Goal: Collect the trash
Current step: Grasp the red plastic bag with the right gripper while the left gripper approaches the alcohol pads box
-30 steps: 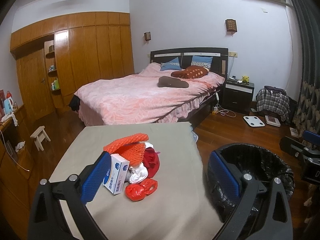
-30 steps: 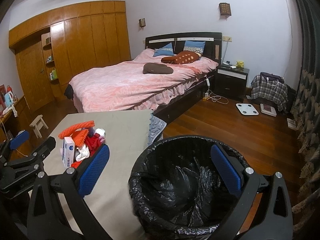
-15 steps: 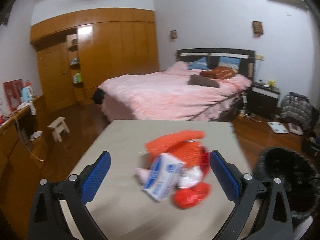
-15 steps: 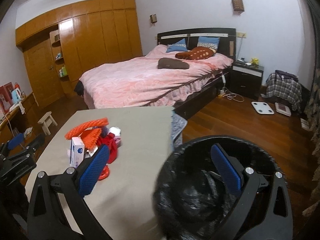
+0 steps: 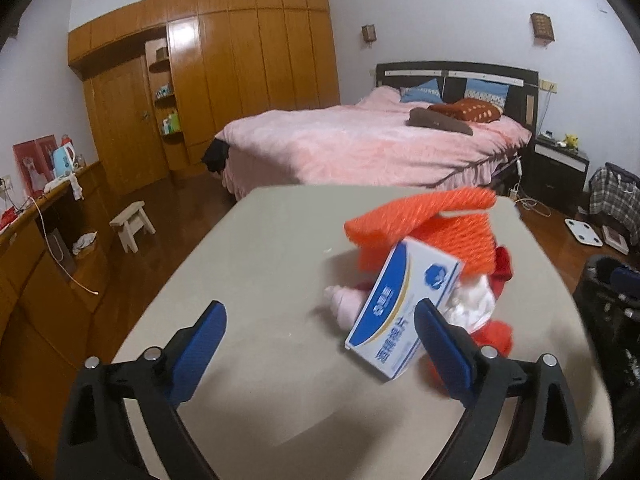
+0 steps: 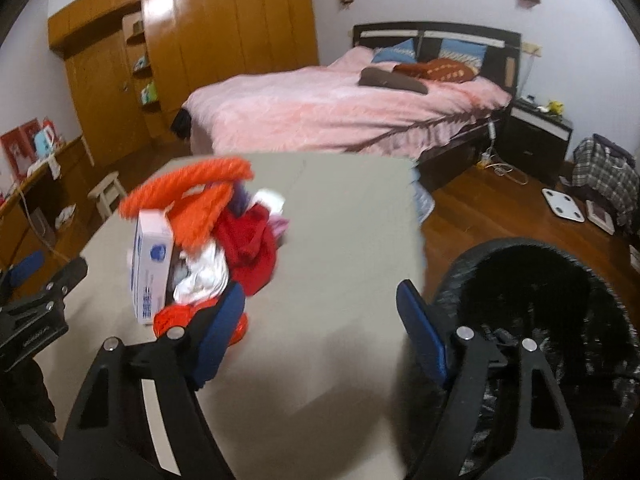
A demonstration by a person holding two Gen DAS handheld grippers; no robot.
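Bedroom scene, both wrist views motion-blurred. The bench point(image 5: 256, 264) has a plain beige top and carries one heap of trash toward its far right part as the left view shows it. Heap contents: orange foam netting point(image 5: 420, 216) on top, a white-and-blue carton point(image 5: 404, 312) leaning against the near side, crumpled white tissue point(image 5: 472, 304) beside the carton, a red bag point(image 6: 252, 248) at the middle, and a smaller red-orange wrapper point(image 6: 180, 316) at the near edge. Left hand-held gripper point(image 5: 320, 344): jaws stand wide apart over bare bench top, nothing between them; its right pad lies in front of the carton's lower corner in the picture, contact cannot be told. Right hand-held gripper point(image 6: 320, 332): jaws closing, not yet narrow, only bare bench surface between them, nothing held; its left pad overlaps the red-orange wrapper in view. The left hand-held gripper also shows at the left margin of the right view. A bin lined with a black bag point(image 6: 536, 320) stands on the wooden floor point(image 6: 500, 208) just off the bench's right side, behind the right pad of the right hand-held gripper. Background: bed with pink cover point(image 5: 360, 144), wooden wardrobe wall point(image 5: 224, 68), small stool point(image 5: 132, 224).
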